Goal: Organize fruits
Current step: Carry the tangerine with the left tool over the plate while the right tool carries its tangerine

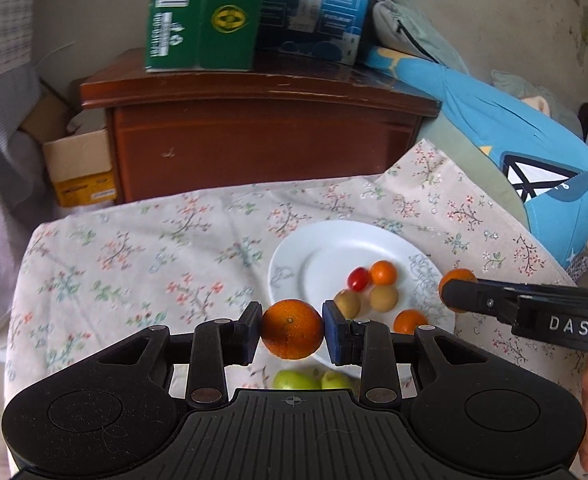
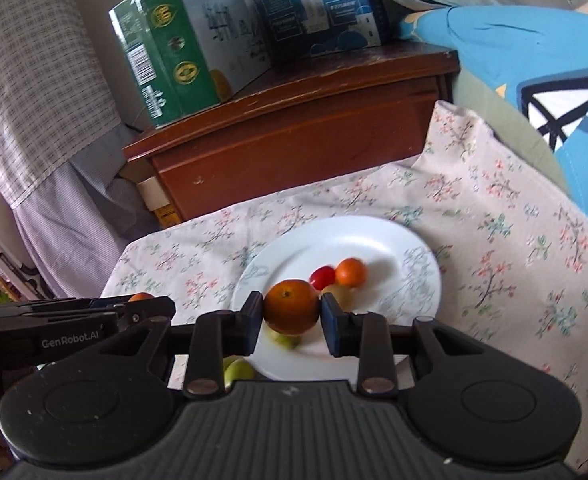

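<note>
While both tools are loaded, I treat each fruit as a firm, round, lightly waxy body that can roll out of a flat clamp. My left gripper is closed on an orange at lower centre of the left wrist view, pads seated on opposite sides at its widest girth. My right gripper clamps a second orange the same way, above the near edge of the white plate. Judged from its size, each orange is light, and its rind yields slightly, so moderate pressure should suffice. Across the middle is the correct hold. Smaller fruits on the plate, such as the cherry tomato, look softer and would bruise.
</note>
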